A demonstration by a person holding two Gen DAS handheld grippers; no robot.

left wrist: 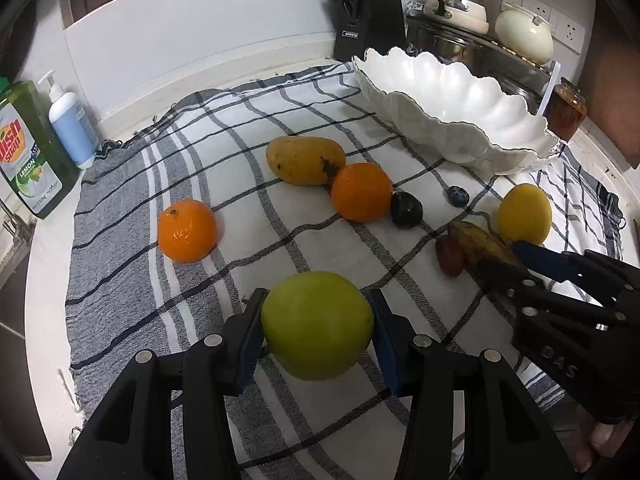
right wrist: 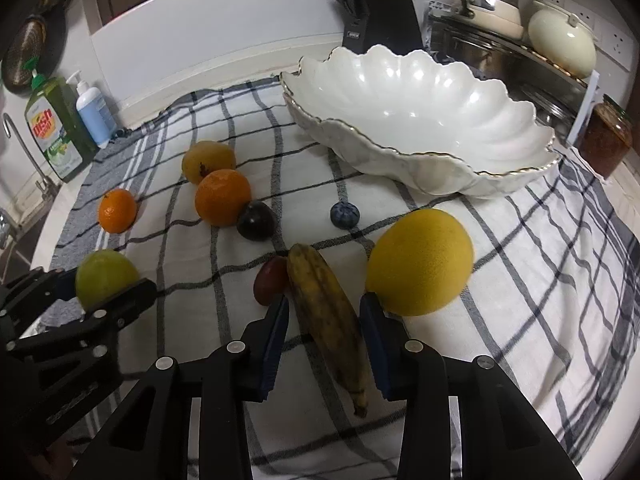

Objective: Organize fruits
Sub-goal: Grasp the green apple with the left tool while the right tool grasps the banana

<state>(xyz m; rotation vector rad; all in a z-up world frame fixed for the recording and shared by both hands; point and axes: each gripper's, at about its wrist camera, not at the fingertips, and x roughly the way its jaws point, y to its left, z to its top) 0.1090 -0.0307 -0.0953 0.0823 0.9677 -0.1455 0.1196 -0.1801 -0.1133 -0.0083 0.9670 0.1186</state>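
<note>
Gripping the round green apple [left wrist: 317, 325] between its blue pads, the left gripper [left wrist: 316, 334] is holding the fruit low over the checked grey-and-white cloth [left wrist: 224, 184] on the worktop; whether the apple is clear of the cloth I cannot tell. Beside it, the right gripper [right wrist: 323, 320] is straddling the speckled, browning banana [right wrist: 328, 320], its jaws narrow, with slim gaps showing on both sides, so the pads are not yet pressing. Risk is sitting here: the small reddish fruit [right wrist: 269, 285] is lying just beside the left pad and the large yellow lemon-like fruit [right wrist: 420, 262] is touching the right finger, so a squeeze or lift could be nudging either one and sending it rolling. The soft banana may also be bruising or swivelling if it is pinched off-centre.

Farther on, a dark plum [right wrist: 256, 221] is touching a round orange [right wrist: 222, 197], with a blueberry [right wrist: 344, 214] apart from them, a yellow mango [left wrist: 305, 160] behind, and a second orange [left wrist: 186, 230] well off to the left. At the back, the white scalloped ceramic bowl [right wrist: 400, 80] with a gilt rim is standing empty, so the sorting is barely beginning; its raised, wavy edge could be catching a fruit carried in too low.
</note>
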